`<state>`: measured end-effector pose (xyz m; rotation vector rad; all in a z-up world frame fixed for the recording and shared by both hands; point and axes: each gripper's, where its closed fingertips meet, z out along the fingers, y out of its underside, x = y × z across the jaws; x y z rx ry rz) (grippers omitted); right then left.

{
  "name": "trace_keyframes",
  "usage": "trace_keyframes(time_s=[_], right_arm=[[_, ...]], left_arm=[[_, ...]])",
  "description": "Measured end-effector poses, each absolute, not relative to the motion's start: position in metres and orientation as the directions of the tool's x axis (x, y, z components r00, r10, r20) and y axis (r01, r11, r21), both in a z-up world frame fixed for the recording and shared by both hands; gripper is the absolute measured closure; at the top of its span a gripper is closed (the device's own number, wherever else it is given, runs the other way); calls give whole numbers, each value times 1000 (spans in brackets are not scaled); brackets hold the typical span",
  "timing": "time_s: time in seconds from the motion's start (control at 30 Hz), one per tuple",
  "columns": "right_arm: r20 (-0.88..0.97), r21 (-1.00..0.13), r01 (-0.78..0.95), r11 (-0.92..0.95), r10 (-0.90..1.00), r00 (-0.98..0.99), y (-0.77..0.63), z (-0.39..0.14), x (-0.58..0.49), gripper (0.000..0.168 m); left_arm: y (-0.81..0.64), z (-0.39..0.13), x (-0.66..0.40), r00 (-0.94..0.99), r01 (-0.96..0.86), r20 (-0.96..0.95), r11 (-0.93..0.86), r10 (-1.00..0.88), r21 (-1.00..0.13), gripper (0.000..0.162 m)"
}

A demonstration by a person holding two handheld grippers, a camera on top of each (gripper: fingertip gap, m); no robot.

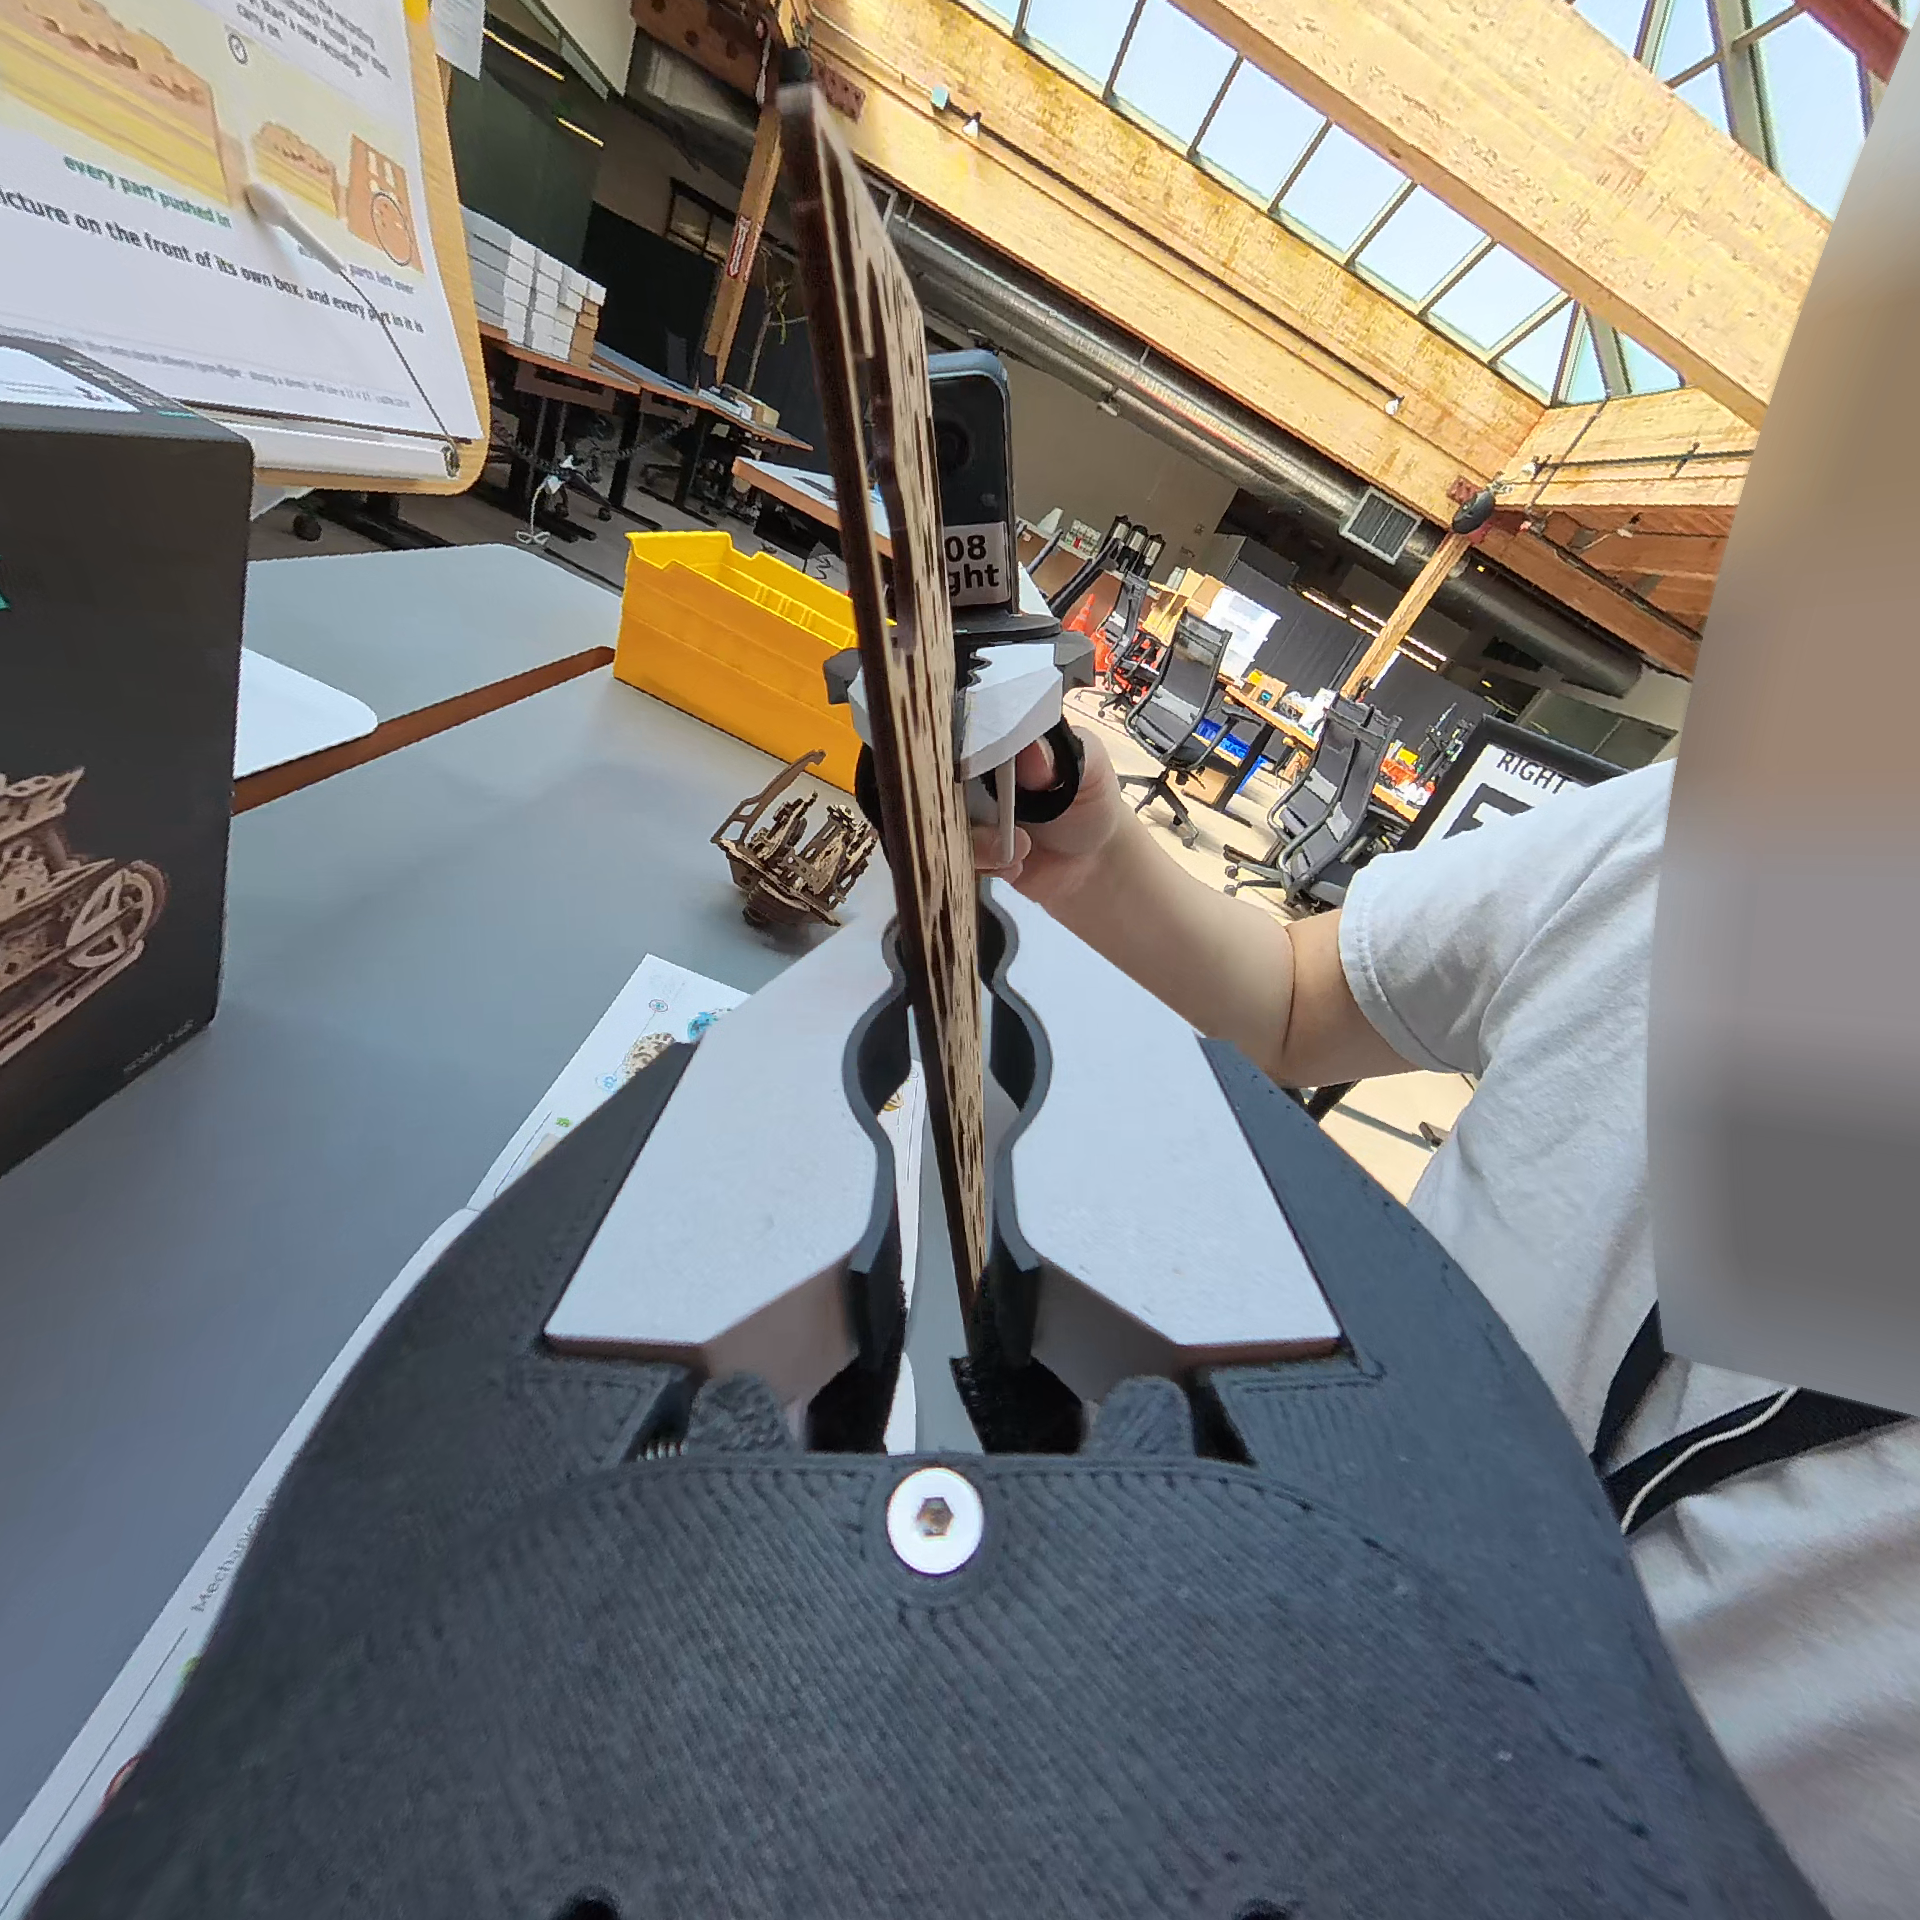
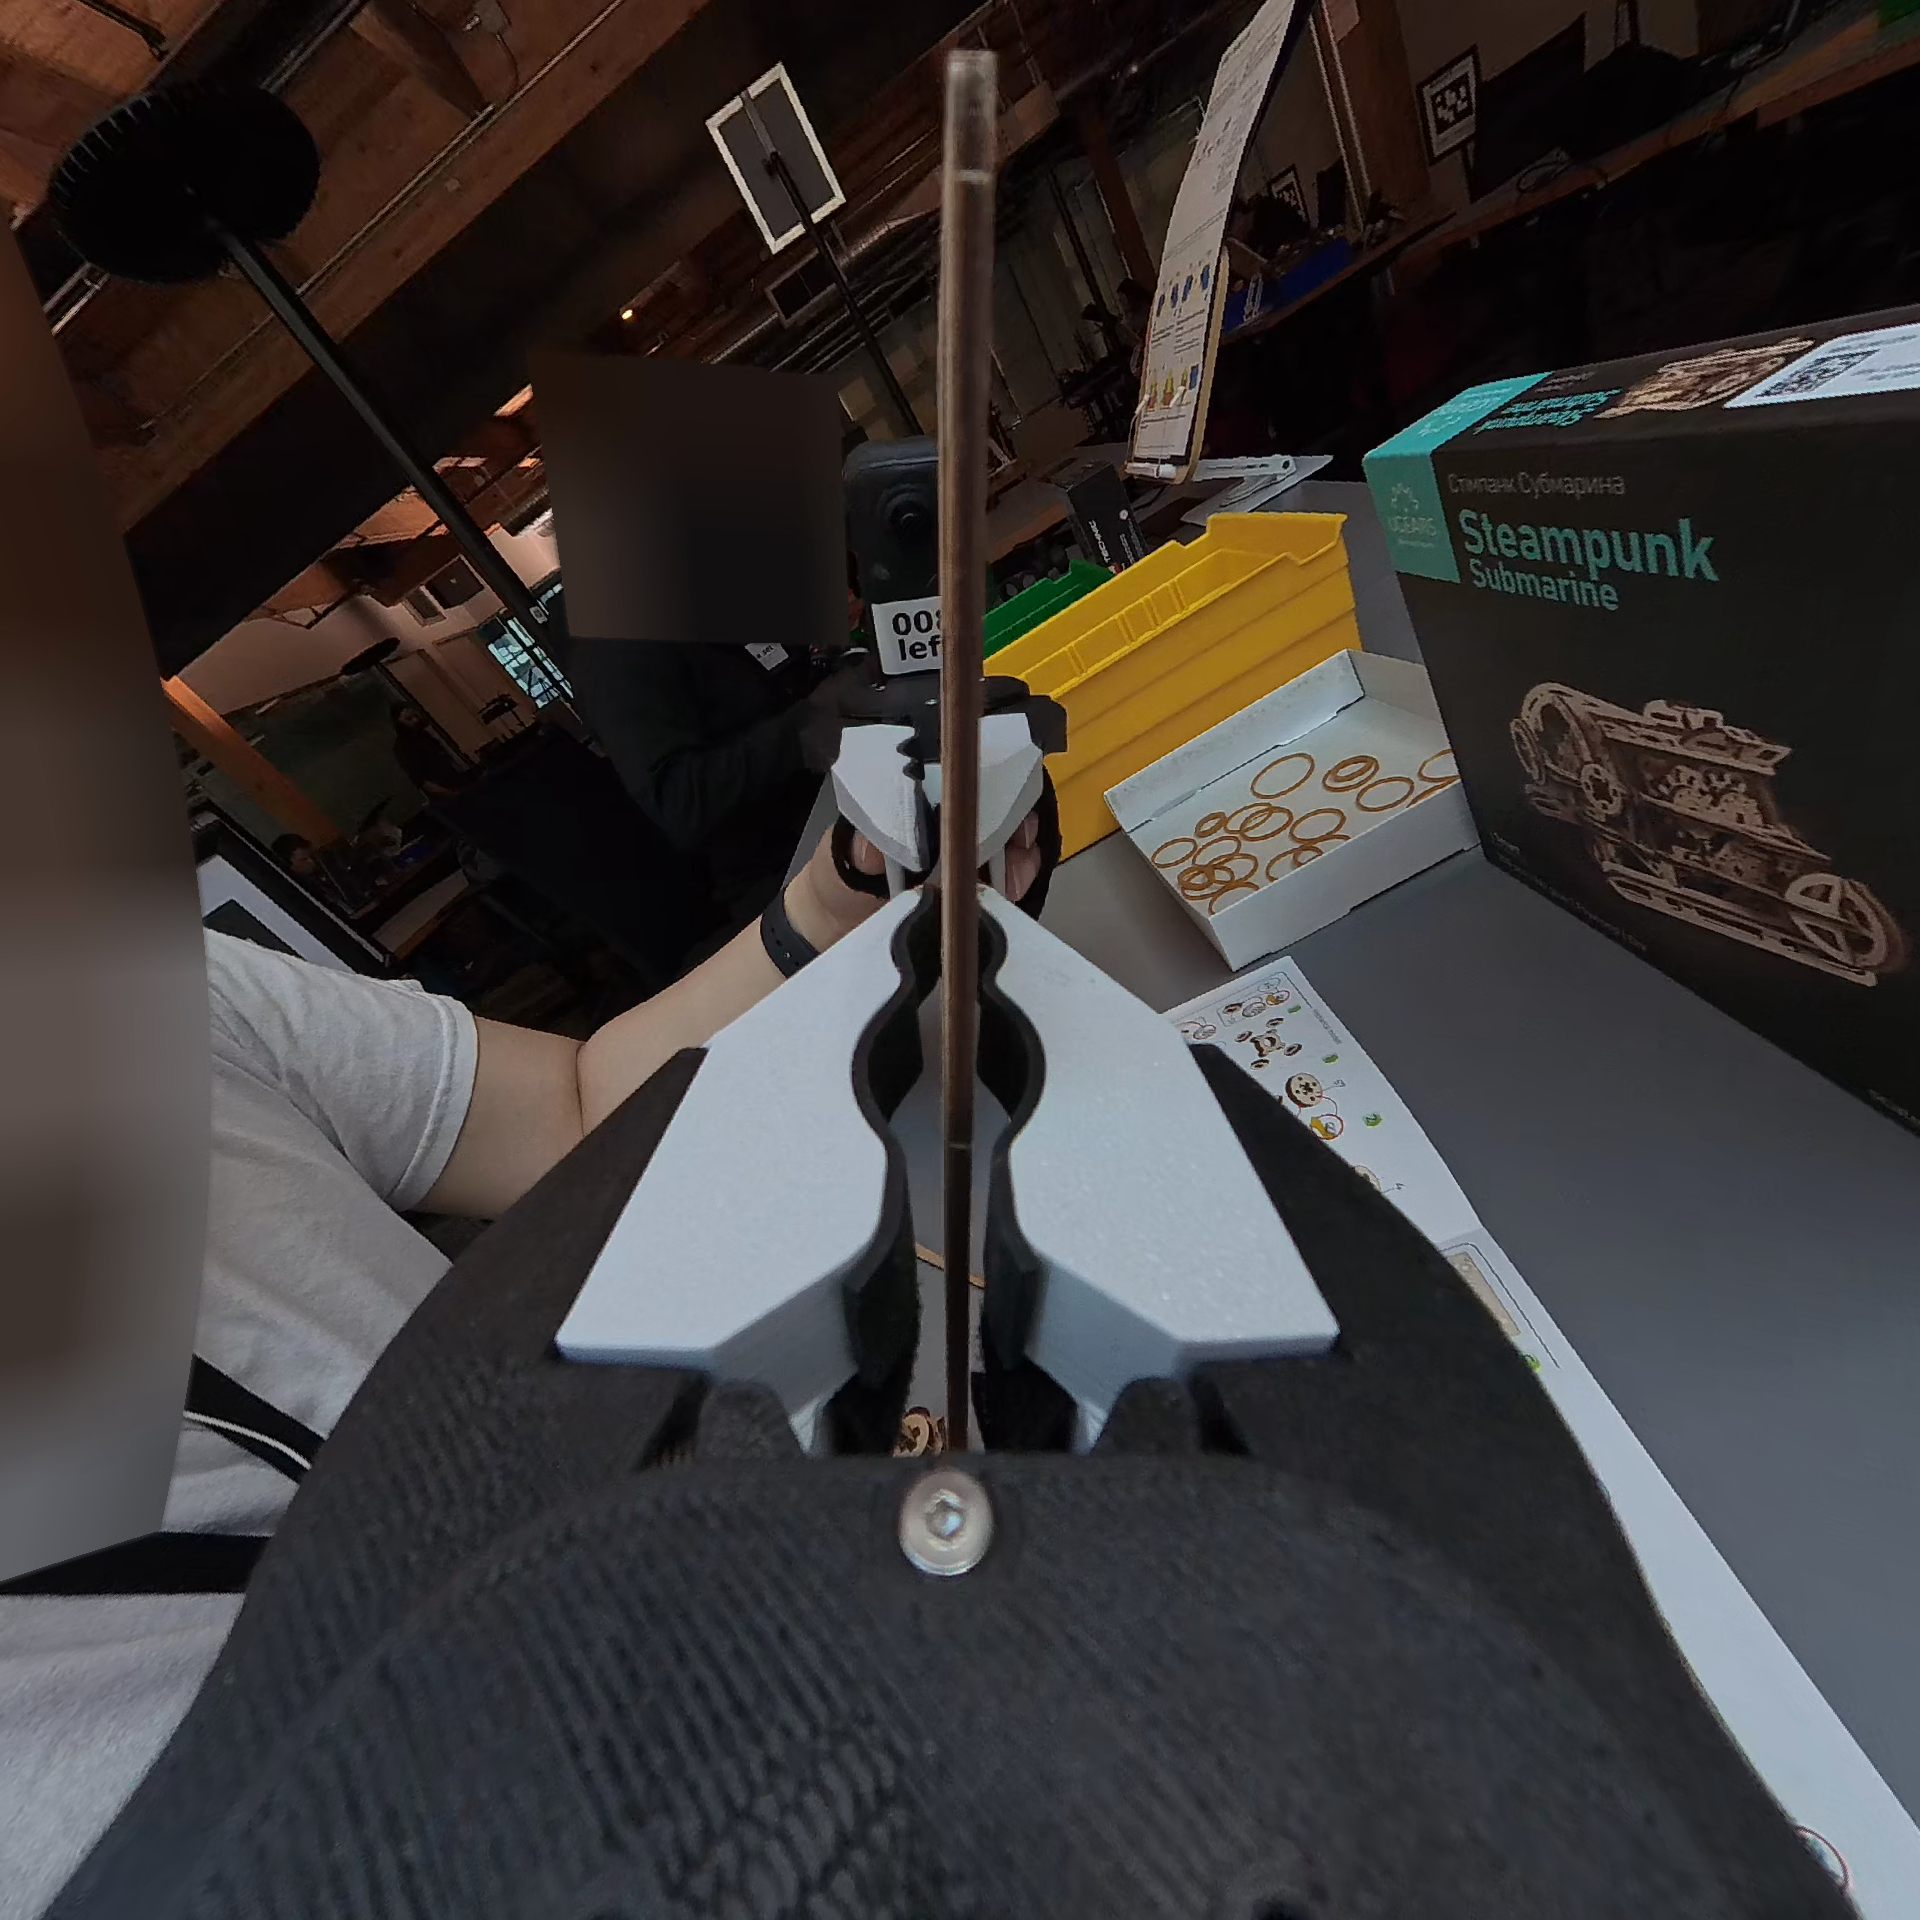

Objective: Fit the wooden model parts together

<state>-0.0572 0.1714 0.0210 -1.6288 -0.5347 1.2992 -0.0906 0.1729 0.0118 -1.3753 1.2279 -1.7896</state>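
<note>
A thin dark laser-cut wooden sheet (image 1: pixel 883 520) stands on edge in the air, held from both ends. In the left wrist view my left gripper (image 1: pixel 940 935) is shut on its near end, and my right gripper (image 1: pixel 935 717) clamps the far end. In the right wrist view the sheet (image 2: pixel 961 520) is seen edge-on between the shut fingers of my right gripper (image 2: pixel 951 914), with my left gripper (image 2: pixel 940 800) shut on it beyond. A small partly built wooden model (image 1: pixel 795 847) sits on the grey table (image 1: pixel 416 935).
A yellow bin (image 1: pixel 727 634) stands at the back of the table. A dark kit box (image 2: pixel 1662 707) stands on the table, with a white tray of rubber bands (image 2: pixel 1288 800) beside it. A printed instruction sheet (image 2: pixel 1299 1060) lies below the grippers. An instruction board (image 1: pixel 239 208) stands behind the box. One gripper's finger ends stand about 4 cm off the other's.
</note>
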Motion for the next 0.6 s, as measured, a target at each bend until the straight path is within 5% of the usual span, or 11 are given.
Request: trace_keyframes(time_s=[0.6], right_arm=[[-491, -869, -275, -411, 784, 380, 182, 26, -45, 156]], left_arm=[[179, 9, -92, -272, -85, 385, -377, -882, -922, 162]])
